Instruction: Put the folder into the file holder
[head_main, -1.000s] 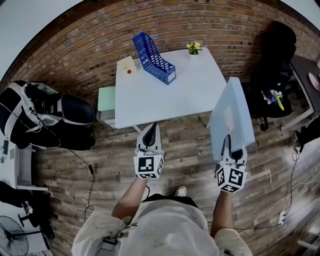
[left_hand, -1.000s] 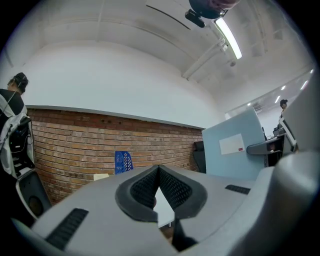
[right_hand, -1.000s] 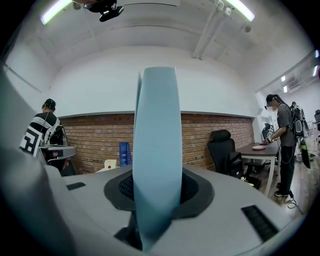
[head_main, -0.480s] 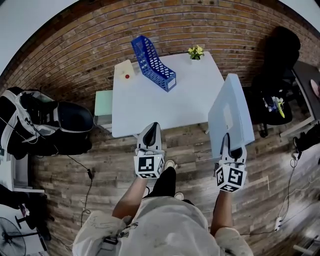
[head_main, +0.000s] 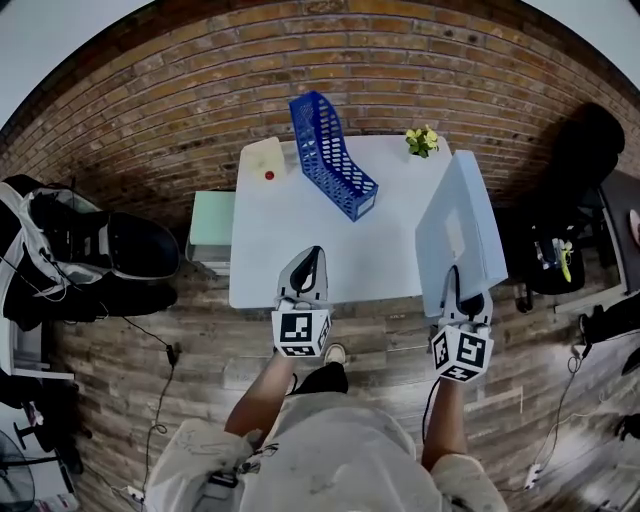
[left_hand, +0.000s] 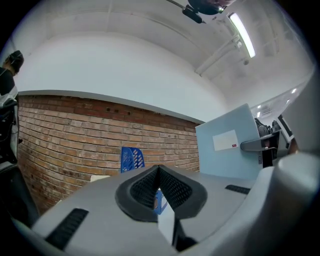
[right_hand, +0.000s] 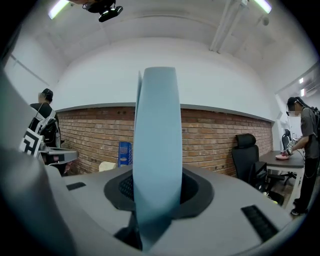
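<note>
Waiting: nothing is filed yet. The folder is in hand, and the carry across the bench and the drop into the file holder are both left.
Bench (head_main: 300, 240): white, set against the brick wall; its near half is bare.
Black bag (head_main: 100, 245): on the floor left of the bench, out of the way.
Office chair (head_main: 585, 160): right of the bench, likely clear of the path.
Folder (head_main: 455, 235): pale blue, held on edge at the bench's right side, off its top.
File holder (head_main: 332, 155): blue mesh with no paper showing in it, far middle of the bench, set askew with its low mouth toward the near right.
Green box (head_main: 210, 220): just beside the bench's left edge.
Right gripper (head_main: 462, 283): fingers clamped on the folder's near edge.
Left gripper (head_main: 308, 262): at the bench's near edge, fingers closed on nothing.
Card (head_main: 262, 158): far left corner of the bench, no obstacle.
Plant (head_main: 422, 140): far right corner of the bench, nearest the folder's likely route.
</note>
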